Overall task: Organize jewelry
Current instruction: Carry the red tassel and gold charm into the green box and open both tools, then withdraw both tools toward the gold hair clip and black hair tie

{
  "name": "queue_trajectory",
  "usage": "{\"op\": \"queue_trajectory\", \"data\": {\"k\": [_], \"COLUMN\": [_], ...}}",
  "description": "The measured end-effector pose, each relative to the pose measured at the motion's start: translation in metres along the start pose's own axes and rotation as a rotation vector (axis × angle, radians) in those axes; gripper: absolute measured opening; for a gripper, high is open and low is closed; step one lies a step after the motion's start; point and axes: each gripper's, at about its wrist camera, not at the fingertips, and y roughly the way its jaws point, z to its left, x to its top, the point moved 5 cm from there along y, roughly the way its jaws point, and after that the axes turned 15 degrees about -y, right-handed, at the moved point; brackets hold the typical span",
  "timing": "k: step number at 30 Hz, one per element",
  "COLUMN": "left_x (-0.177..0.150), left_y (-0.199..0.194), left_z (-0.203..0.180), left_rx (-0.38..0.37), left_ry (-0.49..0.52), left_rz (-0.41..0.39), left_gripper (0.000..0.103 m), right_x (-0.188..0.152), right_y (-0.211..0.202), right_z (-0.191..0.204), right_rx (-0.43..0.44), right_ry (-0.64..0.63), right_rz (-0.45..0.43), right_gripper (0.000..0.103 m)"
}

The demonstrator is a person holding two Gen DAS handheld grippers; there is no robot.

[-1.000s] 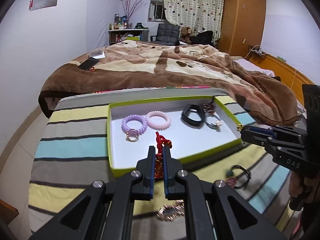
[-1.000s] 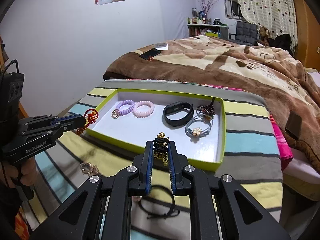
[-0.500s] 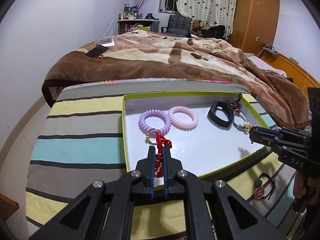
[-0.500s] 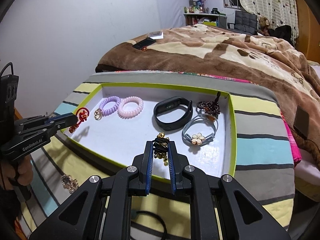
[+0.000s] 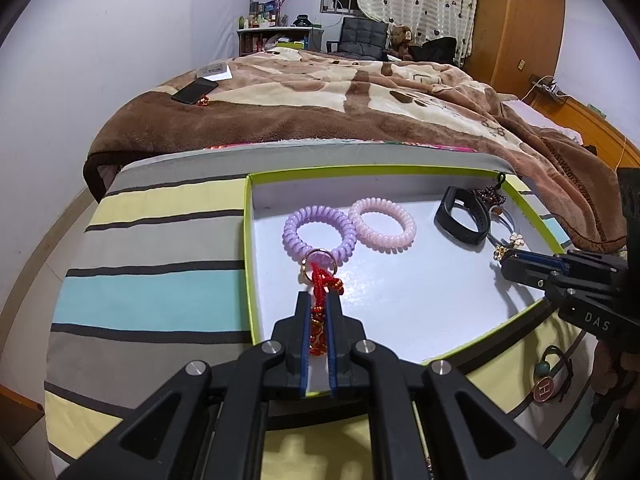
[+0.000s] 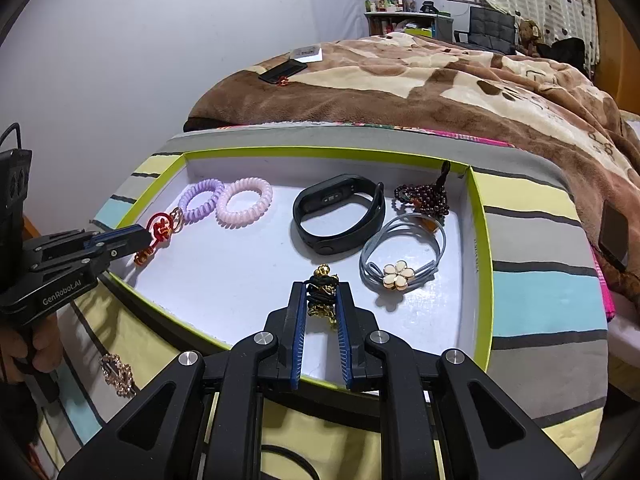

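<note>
A shallow white tray with a lime-green rim (image 5: 249, 240) (image 6: 478, 248) lies on a striped cloth. Inside it are a purple coil band (image 5: 318, 232) (image 6: 200, 200), a pink coil band (image 5: 384, 224) (image 6: 244, 202), a black fitness band (image 5: 460, 220) (image 6: 338, 216), a dark bead bracelet (image 6: 420, 198) and a grey flower hair tie (image 6: 400, 260). My left gripper (image 5: 319, 300) (image 6: 146, 240) is shut on a red knotted cord charm (image 5: 320, 280) (image 6: 158, 228) just over the tray's left part. My right gripper (image 6: 322, 286) (image 5: 504, 258) is shut on a black-and-gold hair tie (image 6: 322, 292) above the tray's near side.
Outside the tray on the cloth lie a gold brooch (image 6: 117, 374) at the left and a black cord with a red H charm (image 5: 550, 380) at the right. Behind the cloth a bed with a brown blanket (image 5: 360, 100) carries a phone (image 5: 195, 91).
Both grippers have come forward and down over the tray with their pieces still held. The tray looms larger in both views.
</note>
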Motion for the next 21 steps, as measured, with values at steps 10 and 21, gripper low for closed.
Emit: {"op": "queue_trajectory", "data": {"k": [10, 21], "left_x": [0.001, -0.014], "left_y": [-0.010, -0.057], "left_z": [-0.002, 0.000], "left_rx": [-0.004, -0.032], "left_ry": [0.010, 0.004], "left_rz": [-0.027, -0.100], "left_gripper": [0.019, 0.021], "right_x": [0.000, -0.012], "right_y": [-0.005, -0.046], "right_z": [0.001, 0.013], "right_rx": [-0.014, -0.012], "right_ry": [-0.013, -0.007], "right_rz": [-0.004, -0.056], "right_gripper": [0.029, 0.029]}}
